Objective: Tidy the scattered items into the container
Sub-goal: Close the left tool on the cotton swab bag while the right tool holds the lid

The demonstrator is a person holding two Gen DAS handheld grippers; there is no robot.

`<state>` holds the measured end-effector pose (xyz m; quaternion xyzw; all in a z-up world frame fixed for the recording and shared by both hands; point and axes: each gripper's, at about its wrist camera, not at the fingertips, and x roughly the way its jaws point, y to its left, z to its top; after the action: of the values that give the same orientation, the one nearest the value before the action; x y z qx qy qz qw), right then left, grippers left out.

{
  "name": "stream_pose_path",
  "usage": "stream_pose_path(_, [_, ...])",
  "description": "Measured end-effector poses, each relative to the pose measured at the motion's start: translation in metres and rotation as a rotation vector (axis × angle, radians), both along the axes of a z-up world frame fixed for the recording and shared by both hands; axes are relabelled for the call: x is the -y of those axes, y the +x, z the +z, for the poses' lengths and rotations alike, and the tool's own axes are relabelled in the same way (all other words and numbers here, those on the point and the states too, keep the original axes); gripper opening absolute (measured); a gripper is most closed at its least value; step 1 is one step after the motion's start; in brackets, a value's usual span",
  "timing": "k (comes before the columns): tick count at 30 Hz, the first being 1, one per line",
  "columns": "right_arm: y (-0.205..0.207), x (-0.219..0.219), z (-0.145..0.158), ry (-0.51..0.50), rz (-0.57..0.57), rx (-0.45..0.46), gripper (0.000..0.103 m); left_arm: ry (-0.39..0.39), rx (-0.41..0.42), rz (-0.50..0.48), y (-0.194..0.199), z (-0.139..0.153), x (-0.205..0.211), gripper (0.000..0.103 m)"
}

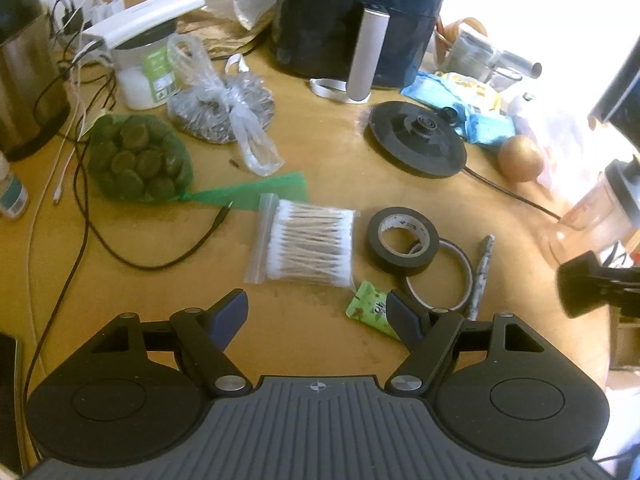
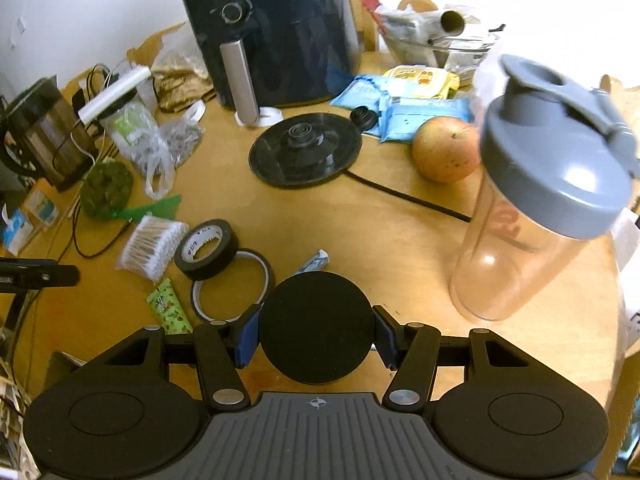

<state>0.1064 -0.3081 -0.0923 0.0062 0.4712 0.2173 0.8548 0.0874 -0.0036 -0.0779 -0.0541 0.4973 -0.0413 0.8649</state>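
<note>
My right gripper (image 2: 318, 336) is shut on a flat black round disc (image 2: 316, 316), held a little above the wooden table (image 2: 380, 240). My left gripper (image 1: 316, 308) hangs open over the table with nothing between its fingers. Its right finger (image 1: 402, 316) sits over a small green packet (image 1: 372, 308). Just beyond lie a bag of cotton swabs (image 1: 308, 244), a black tape roll (image 1: 402, 240), a thin tape ring (image 1: 438, 276) and a patterned pen (image 1: 482, 272). The right wrist view shows the swabs (image 2: 154, 246), tape roll (image 2: 208, 250) and packet (image 2: 168, 308) at its left.
A clear shaker bottle (image 2: 540, 200) with a grey lid stands close on the right, an apple (image 2: 446, 148) behind it. Further back are a black kettle base (image 1: 418, 142) with its cord, an air fryer (image 1: 356, 20), a green bag (image 1: 138, 158), cables (image 1: 80, 200) and snack packets (image 2: 400, 96).
</note>
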Motion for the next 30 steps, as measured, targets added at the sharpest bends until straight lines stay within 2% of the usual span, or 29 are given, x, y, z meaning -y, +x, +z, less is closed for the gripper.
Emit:
stream_pose_path(7, [-0.013,0.008,0.005,0.018,-0.045,-0.003,0.06,0.031,-0.004,-0.048,0.02,-0.016,0.005,0.076])
stream_pose_path(9, [-0.016,0.012,0.006,0.021,-0.06,-0.006,0.06,0.033,-0.006,-0.051,0.026,-0.021,0.004,0.079])
stream_pose_path(10, [-0.018,0.012,0.005,0.022,-0.067,-0.008,0.06,0.039,-0.01,-0.049,0.03,-0.024,0.004,0.084])
stream_pose_path(30, [-0.041,0.043,0.002,0.02,-0.201,-0.029,0.06,0.109,-0.124,-0.117,0.086,-0.079,0.011,0.086])
